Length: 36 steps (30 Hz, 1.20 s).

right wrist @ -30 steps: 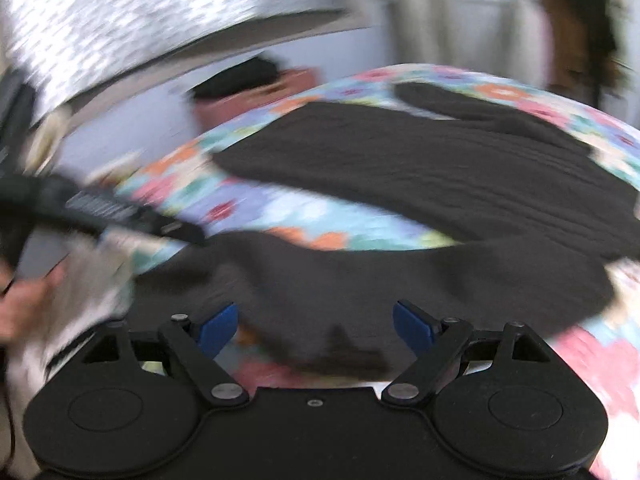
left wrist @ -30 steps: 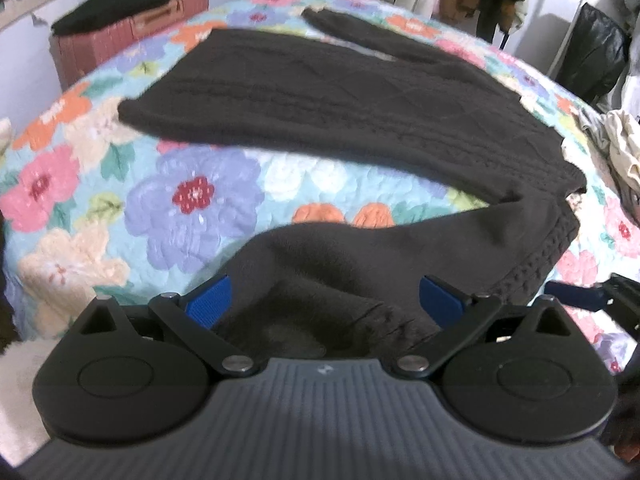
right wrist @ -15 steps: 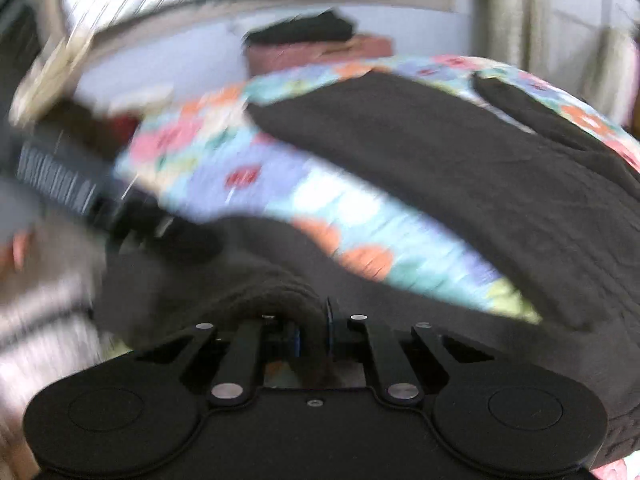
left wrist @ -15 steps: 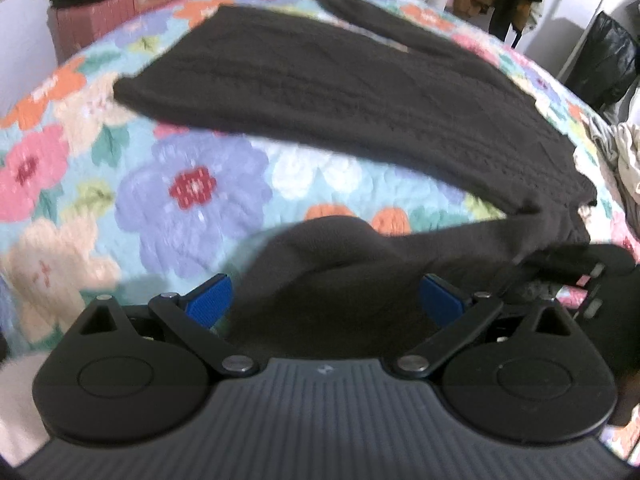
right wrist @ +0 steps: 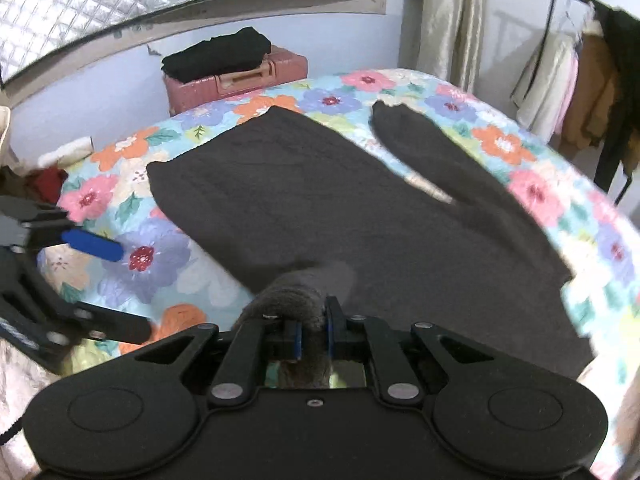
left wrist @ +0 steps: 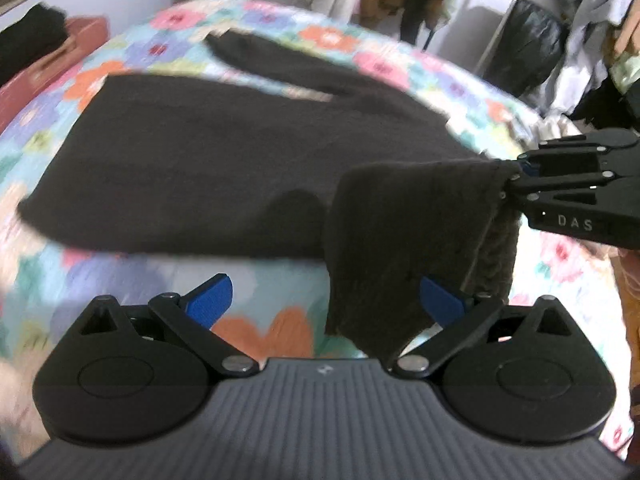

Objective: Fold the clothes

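A dark brown knit sweater (left wrist: 200, 168) (right wrist: 320, 200) lies spread flat on the floral bedspread (right wrist: 140, 256), its far sleeve (right wrist: 440, 168) stretched out to the right. The near sleeve (left wrist: 400, 240) is lifted off the bed, and my right gripper (right wrist: 312, 334) (left wrist: 514, 178) is shut on its edge. The cloth hangs down from that grip. Its lower end dangles by the right finger of my left gripper (left wrist: 324, 300) (right wrist: 134, 290), which is open; its blue pads (left wrist: 210, 300) do not press on the cloth.
A pink suitcase (right wrist: 240, 76) with folded black clothes (right wrist: 218, 52) on top stands behind the bed. A clothes rack (right wrist: 580, 80) and a black bag (left wrist: 532, 52) are at the right. A curtain (right wrist: 448, 20) hangs at the back.
My right gripper shut on the near sleeve and lifted it off the bed. Both grippers rose and moved forward over the sweater. The left gripper stayed open.
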Available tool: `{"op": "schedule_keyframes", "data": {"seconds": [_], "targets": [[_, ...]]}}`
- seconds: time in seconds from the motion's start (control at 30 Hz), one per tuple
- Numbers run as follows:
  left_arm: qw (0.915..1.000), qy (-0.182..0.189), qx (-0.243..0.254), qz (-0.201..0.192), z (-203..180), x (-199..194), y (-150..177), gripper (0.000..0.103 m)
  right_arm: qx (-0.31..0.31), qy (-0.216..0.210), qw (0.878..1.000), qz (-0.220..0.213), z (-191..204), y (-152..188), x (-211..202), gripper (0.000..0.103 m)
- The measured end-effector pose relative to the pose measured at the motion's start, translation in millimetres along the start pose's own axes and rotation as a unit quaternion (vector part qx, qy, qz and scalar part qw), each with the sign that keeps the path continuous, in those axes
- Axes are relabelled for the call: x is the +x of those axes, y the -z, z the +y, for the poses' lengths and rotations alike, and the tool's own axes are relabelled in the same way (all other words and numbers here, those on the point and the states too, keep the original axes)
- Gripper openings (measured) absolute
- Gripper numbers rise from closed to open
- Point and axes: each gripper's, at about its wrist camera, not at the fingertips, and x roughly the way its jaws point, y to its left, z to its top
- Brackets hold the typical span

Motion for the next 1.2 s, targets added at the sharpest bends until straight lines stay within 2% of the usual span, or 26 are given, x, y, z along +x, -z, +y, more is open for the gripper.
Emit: {"op": "schedule_keyframes", "data": {"seconds": [0.13,0.23,0.27,0.33,0.47,0.57,0.67,0.7,0.73,0.8,0.87,0.93,1.03,1.1,1.2], "targets": [[0.9973,0.056,0.012,-0.046,-16,13,-37,0.102,-0.012,0.015,1.0,0.023,-12,-38,-5,0.011],[0.9939,0.088,0.0,-0.067,-18,33,-57,0.103,-0.019,0.032,0.998,0.053,-19,-57,4,0.012],[0.9931,0.091,-0.002,-0.073,-19,40,-61,0.103,-0.02,0.032,0.998,0.053,-22,-62,5,0.012],[0.9932,0.076,0.009,-0.088,-19,56,-61,0.103,-0.019,0.022,0.999,0.041,-31,-65,9,0.012],[0.9927,0.093,0.037,-0.068,-12,93,-50,0.103,0.021,-0.008,0.999,0.025,-55,-61,27,0.012],[0.9944,0.058,0.072,-0.051,-13,120,-41,0.103,0.051,-0.034,0.998,0.032,-65,-52,44,0.012],[0.9957,-0.003,0.092,-0.006,-13,149,-38,0.1,0.033,-0.045,0.997,0.049,-67,-49,57,0.012],[0.9959,-0.006,0.09,-0.011,-9,153,-39,0.087,0.028,-0.044,0.997,0.055,-68,-51,60,0.012],[0.9968,-0.002,0.078,-0.019,-4,156,-43,0.051,0.025,-0.041,0.997,0.06,-71,-54,63,0.012],[0.9989,0.006,0.044,-0.016,5,163,-57,0.01,0.018,-0.035,0.997,0.068,-78,-61,68,0.012],[0.9995,0.002,0.023,-0.023,12,165,-73,0.01,0.017,-0.025,0.998,0.061,-87,-65,70,0.015],[0.9981,0.0,0.011,-0.061,20,162,-83,0.01,0.03,-0.019,0.999,0.041,-97,-62,68,0.018],[0.996,0.018,-0.026,-0.084,43,162,-82,0.01,0.049,-0.03,0.998,0.021,-111,-44,65,0.023],[0.9952,0.021,-0.044,-0.085,59,168,-77,0.01,0.06,-0.008,0.998,-0.001,-116,-23,56,0.04],[0.995,0.006,-0.056,-0.083,77,178,-72,0.01,0.077,0.037,0.996,-0.037,-124,14,41,0.05]]}}
